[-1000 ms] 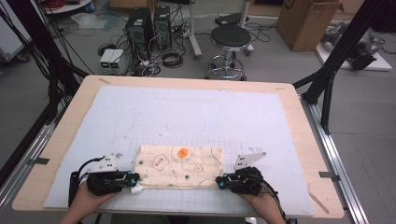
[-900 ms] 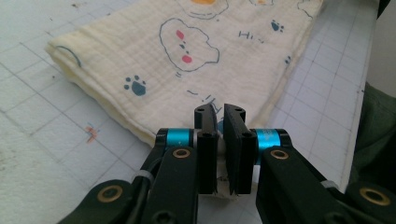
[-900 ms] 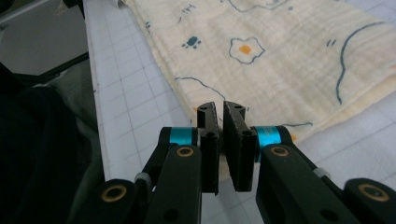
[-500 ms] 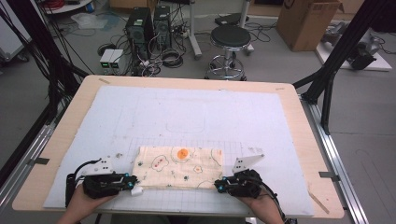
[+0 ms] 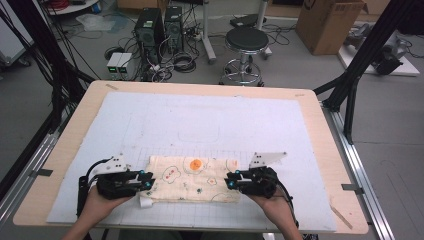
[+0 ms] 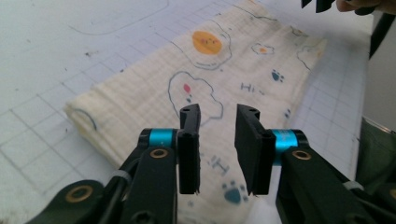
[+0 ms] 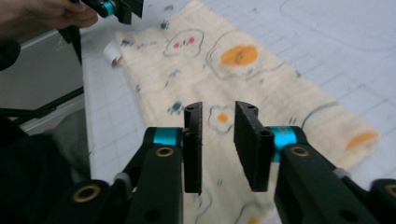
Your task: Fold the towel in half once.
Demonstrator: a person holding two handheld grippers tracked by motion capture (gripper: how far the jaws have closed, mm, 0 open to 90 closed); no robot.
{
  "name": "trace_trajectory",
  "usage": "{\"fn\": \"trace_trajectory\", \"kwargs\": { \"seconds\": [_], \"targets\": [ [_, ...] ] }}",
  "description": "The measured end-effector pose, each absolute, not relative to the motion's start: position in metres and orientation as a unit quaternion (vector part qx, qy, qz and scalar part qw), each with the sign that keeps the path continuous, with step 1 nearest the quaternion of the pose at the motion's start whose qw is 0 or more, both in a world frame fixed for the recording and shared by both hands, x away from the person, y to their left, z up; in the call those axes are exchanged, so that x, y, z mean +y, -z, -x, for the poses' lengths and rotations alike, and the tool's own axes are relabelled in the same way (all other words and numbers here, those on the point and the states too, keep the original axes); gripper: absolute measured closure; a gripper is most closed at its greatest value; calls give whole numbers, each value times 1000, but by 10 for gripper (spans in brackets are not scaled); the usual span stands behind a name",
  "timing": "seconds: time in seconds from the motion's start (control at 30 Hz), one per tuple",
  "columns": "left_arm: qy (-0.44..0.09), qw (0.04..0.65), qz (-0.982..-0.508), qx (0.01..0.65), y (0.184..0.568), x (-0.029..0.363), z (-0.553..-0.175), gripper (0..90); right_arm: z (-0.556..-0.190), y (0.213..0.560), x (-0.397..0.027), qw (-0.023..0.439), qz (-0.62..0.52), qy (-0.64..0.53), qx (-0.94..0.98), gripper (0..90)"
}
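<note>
Folded printed cloth point(image 5: 192, 179) is lying flat near the front edge of the grid mat point(image 5: 210, 125). Left gripper point(image 6: 217, 140) is hovering over its left end, right gripper point(image 7: 218, 135) over its right end — both sets of jaws have just been opening, now standing narrowly parted, nothing pinched between them.

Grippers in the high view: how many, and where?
2. The left gripper is at the left end of the folded printed cloth; the right gripper is at its right end. Both sit at the table's near edge.
</note>
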State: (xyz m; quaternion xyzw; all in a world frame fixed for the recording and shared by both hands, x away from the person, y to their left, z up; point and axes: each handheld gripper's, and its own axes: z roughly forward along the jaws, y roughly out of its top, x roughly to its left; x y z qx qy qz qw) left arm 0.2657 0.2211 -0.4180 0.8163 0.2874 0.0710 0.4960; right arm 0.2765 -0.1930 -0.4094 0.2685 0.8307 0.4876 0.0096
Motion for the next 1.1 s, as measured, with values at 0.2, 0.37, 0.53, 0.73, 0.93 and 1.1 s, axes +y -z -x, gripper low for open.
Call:
{"fn": "trace_trajectory", "kwargs": {
  "seconds": [0.2, 0.37, 0.53, 0.73, 0.93, 1.1],
  "targets": [
    [-85, 494, -810, 304, 418, 201, -288, 840, -301, 405, -173, 20, -271, -498, 824, 865],
    [-98, 482, -809, 320, 423, 187, -309, 848, -322, 411, -151, 27, -275, -482, 832, 876],
    [-101, 450, -821, 337, 436, 181, -322, 858, -341, 429, -137, 25, -293, -458, 839, 878],
    [-106, 415, -832, 352, 443, 189, -329, 856, -351, 442, -136, 30, -313, -422, 851, 877],
    [-107, 418, -829, 356, 443, 190, -328, 848, -350, 441, -143, 37, -319, -402, 857, 873],
    [-108, 419, -826, 361, 444, 198, -328, 844, -349, 443, -151, 36, -327, -406, 853, 868]
  ]
}}
